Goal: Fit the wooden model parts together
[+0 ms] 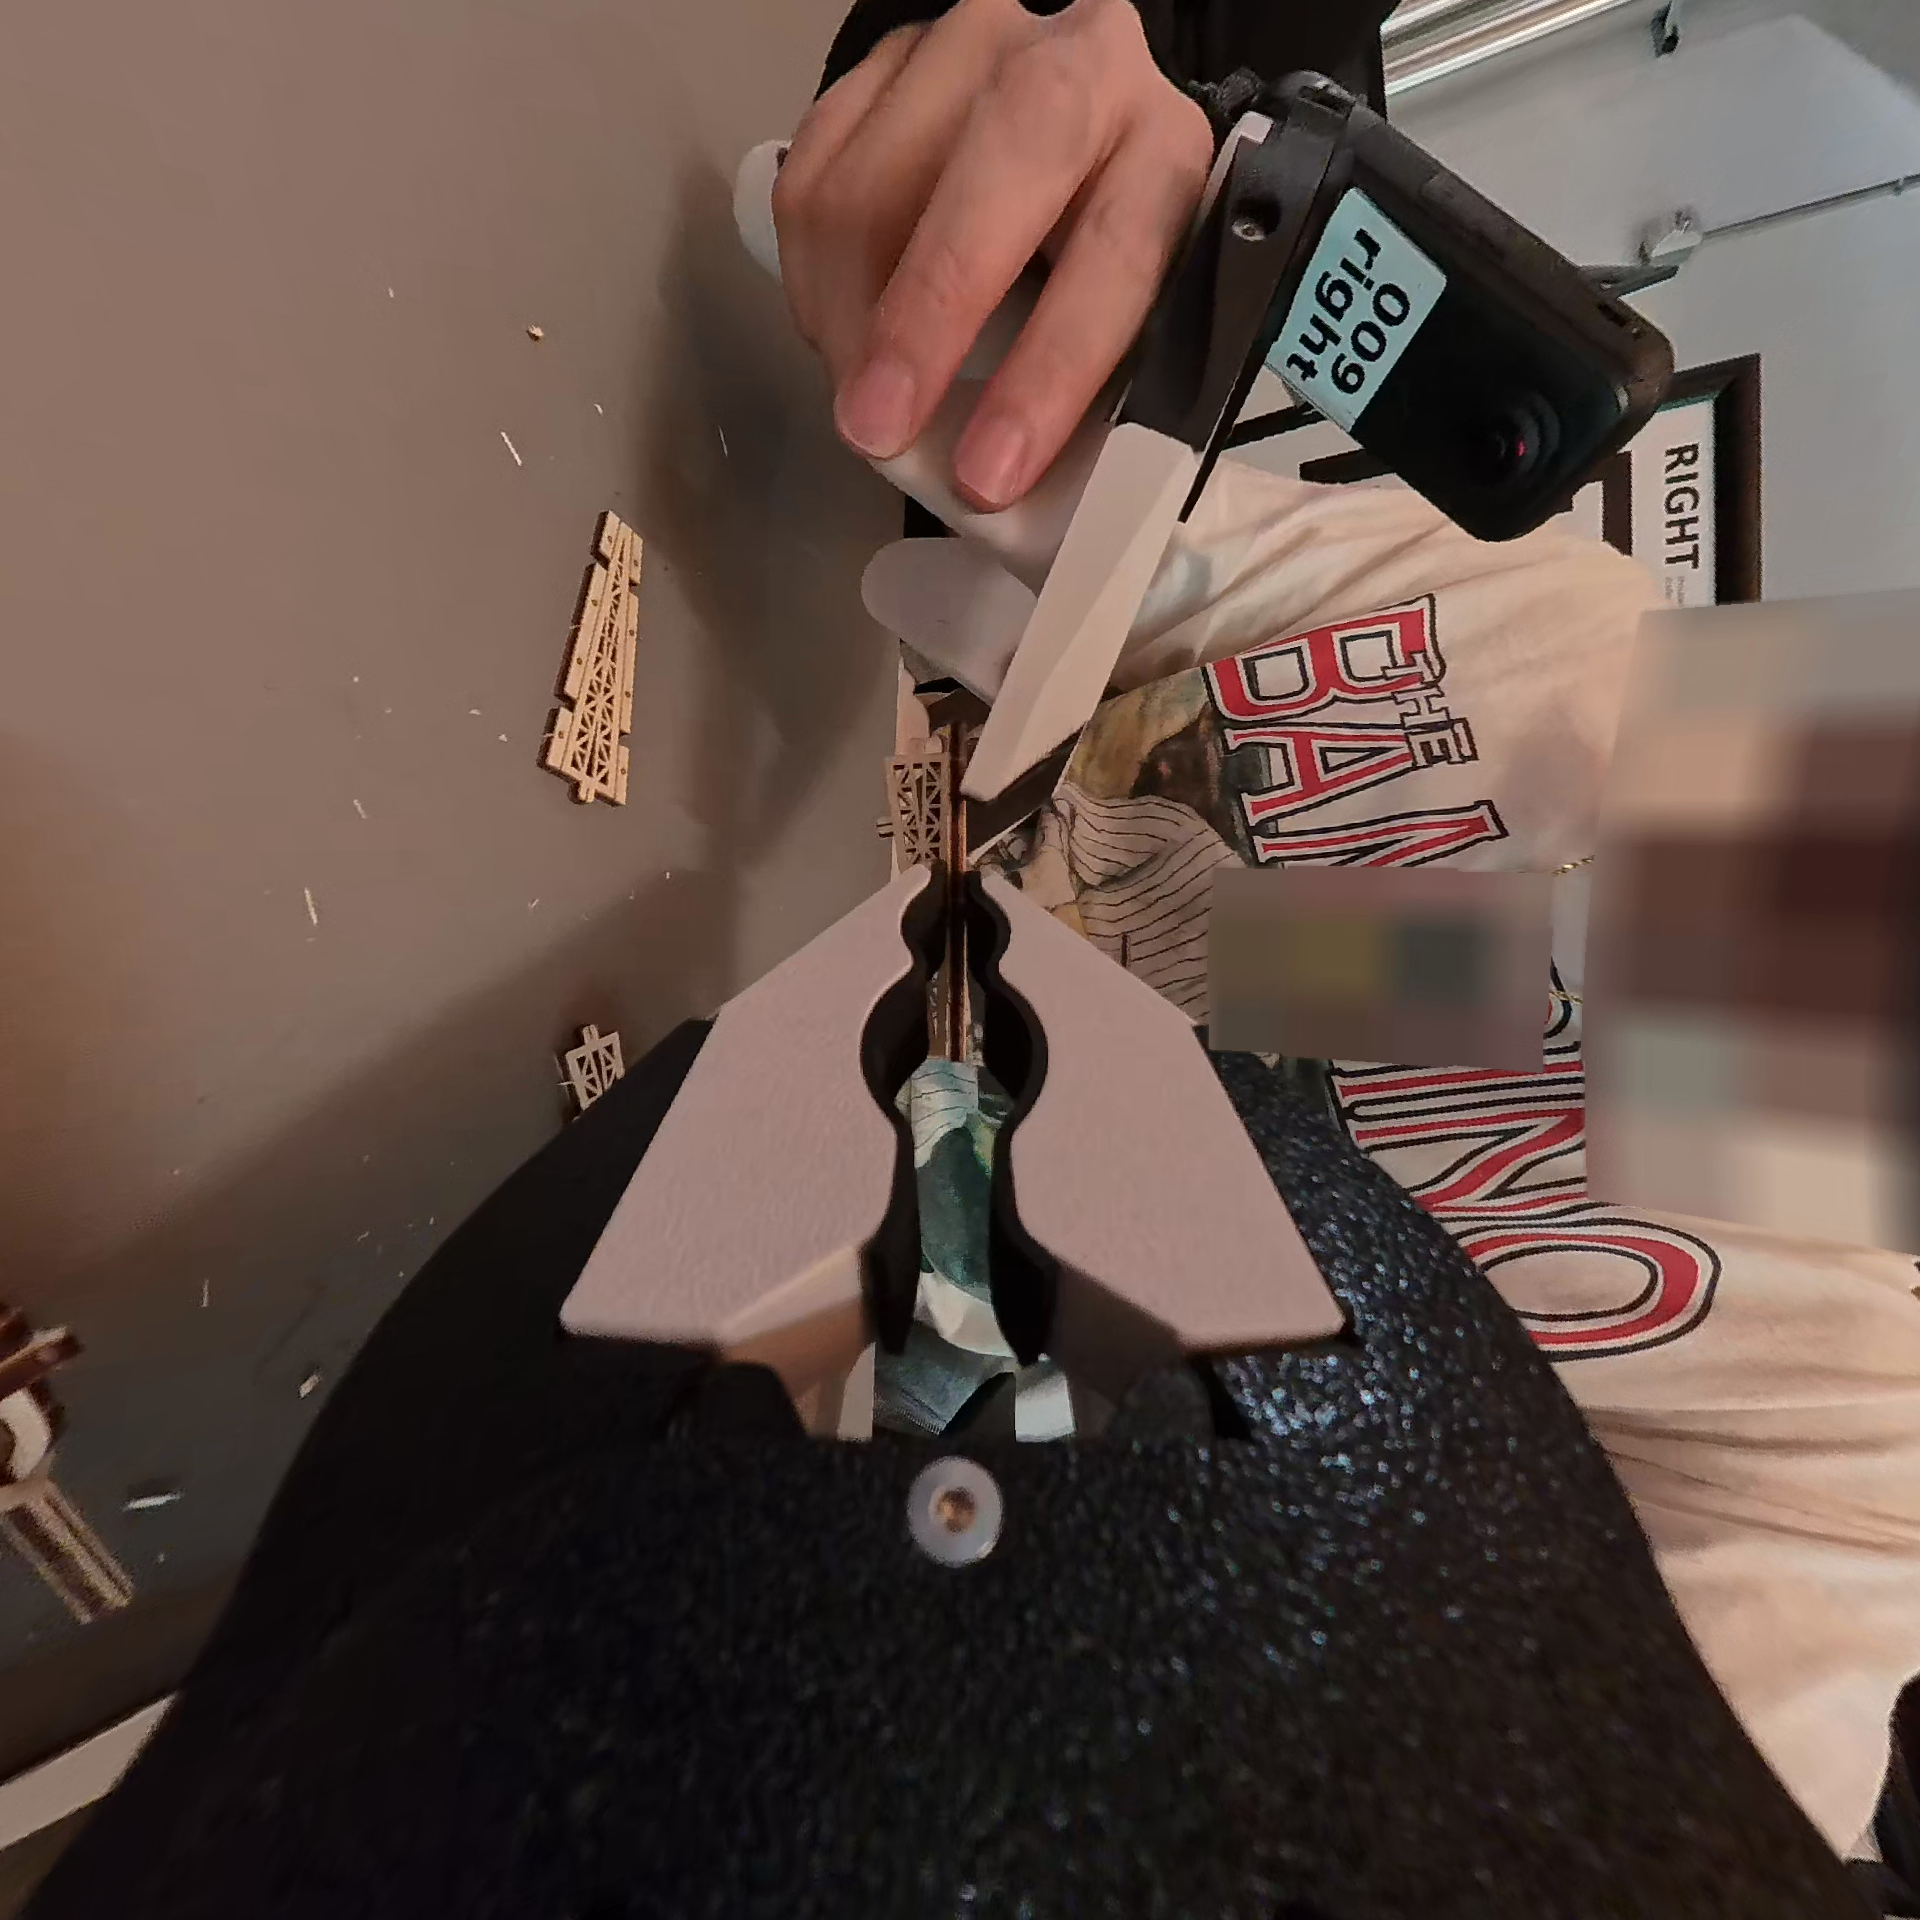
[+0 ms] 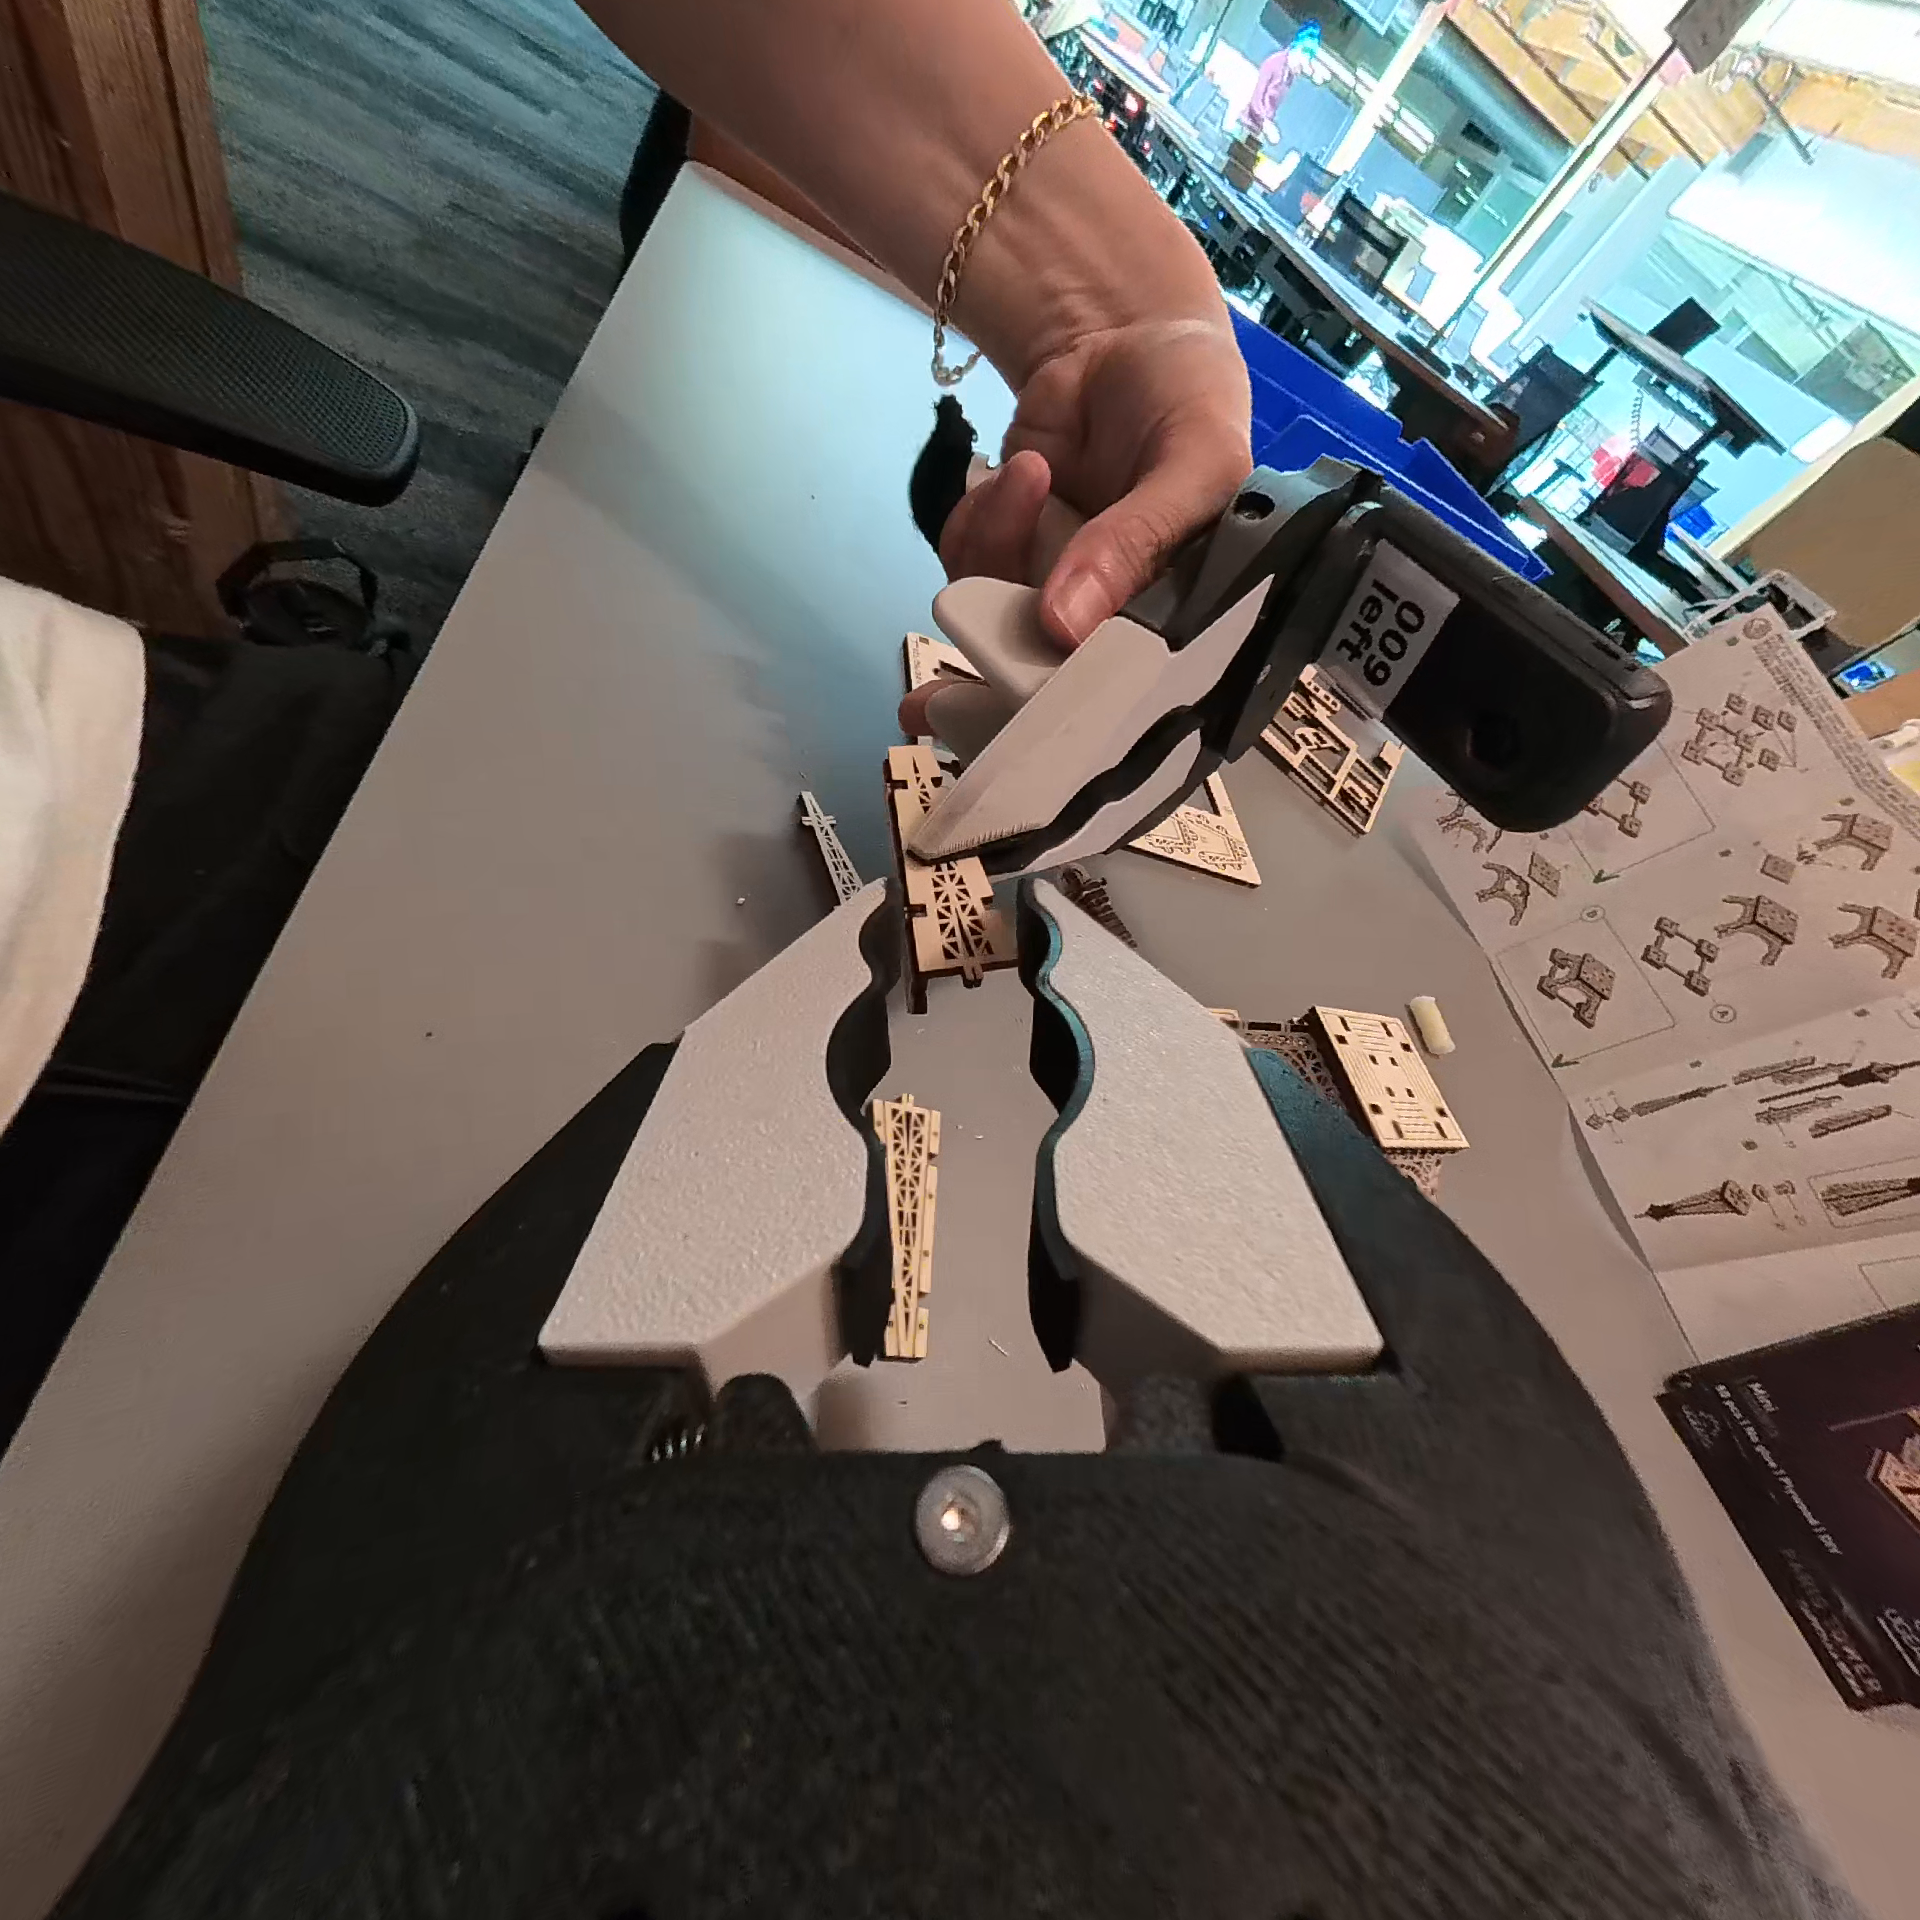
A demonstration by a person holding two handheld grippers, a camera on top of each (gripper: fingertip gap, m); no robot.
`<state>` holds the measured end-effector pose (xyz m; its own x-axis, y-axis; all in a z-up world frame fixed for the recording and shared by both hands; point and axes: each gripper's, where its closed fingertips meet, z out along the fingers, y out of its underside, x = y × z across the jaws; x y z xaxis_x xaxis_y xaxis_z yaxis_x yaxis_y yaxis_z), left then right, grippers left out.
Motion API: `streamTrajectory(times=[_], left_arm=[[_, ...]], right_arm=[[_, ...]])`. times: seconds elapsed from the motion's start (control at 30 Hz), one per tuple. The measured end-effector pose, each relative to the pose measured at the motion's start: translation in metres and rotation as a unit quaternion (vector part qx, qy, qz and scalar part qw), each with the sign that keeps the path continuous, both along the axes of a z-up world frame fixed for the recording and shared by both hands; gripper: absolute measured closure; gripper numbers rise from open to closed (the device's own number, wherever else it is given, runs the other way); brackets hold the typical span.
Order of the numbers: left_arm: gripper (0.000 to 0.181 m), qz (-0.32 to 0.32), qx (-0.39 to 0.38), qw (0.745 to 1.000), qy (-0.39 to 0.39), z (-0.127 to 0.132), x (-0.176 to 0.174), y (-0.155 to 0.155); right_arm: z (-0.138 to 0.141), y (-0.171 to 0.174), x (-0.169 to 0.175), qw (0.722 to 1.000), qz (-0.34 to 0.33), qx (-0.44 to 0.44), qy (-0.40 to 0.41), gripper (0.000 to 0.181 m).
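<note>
Lying nearest, flat on the grey surface [image 2: 520, 935]: a thin lattice strip [image 2: 906, 1236], seen between the fingers of the right gripper [image 2: 954, 896], spread wide. Just past its tips, up in the air: the wooden tower piece [image 2: 956, 920], pinched tight near the top by the left gripper [image 1: 948, 894]. Farther back, more wooden parts [image 2: 1387, 1070] and a picture sheet [image 2: 1714, 935]. Looks like lining up for a join. Next, probably: close softly on the free end, then push straight, without bending the thin wood.

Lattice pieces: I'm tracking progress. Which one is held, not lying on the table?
The lattice piece clamped in the left gripper, held in the air; the others lie flat on the table.
</note>
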<state>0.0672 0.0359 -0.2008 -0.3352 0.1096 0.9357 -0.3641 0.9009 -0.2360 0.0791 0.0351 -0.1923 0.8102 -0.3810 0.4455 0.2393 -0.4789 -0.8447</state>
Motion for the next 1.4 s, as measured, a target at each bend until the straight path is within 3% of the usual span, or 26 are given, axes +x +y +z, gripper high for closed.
streamTrajectory(times=[1.4], left_arm=[[0.181,-0.004,-0.015,0.999,-0.028,0.0011,0.0022,0.0017]], right_arm=[[-0.0002,-0.0013,0.0001,1.000,0.012,0.000,0.004,0.162]])
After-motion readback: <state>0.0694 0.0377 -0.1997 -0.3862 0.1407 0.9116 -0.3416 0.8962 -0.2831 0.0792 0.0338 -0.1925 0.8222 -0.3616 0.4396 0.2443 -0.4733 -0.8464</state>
